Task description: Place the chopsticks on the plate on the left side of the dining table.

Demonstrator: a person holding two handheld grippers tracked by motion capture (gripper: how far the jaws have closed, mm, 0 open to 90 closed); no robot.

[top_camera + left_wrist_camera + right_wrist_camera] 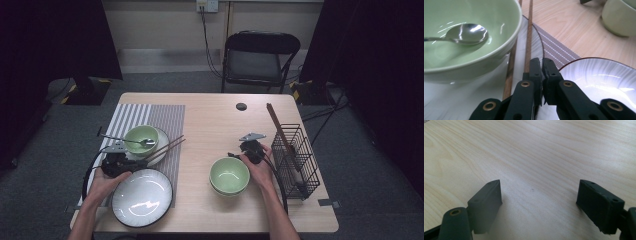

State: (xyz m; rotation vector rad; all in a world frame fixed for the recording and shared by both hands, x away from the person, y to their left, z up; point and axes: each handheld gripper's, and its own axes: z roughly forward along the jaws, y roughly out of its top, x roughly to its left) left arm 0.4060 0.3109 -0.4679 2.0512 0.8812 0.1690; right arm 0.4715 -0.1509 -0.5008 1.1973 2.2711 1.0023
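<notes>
Chopsticks: pair, wood, lying on plate rim beside green bowl w/ spoon, left side of table, on striped mat. Left gripper: jaws pressed together at chopsticks' near ends; whether anything is pinched, can't tell. Likely lining up a pick. Right gripper: jaws wide apart, empty, over bare table by second green bowl, prob. standby. Rack far right.
</notes>
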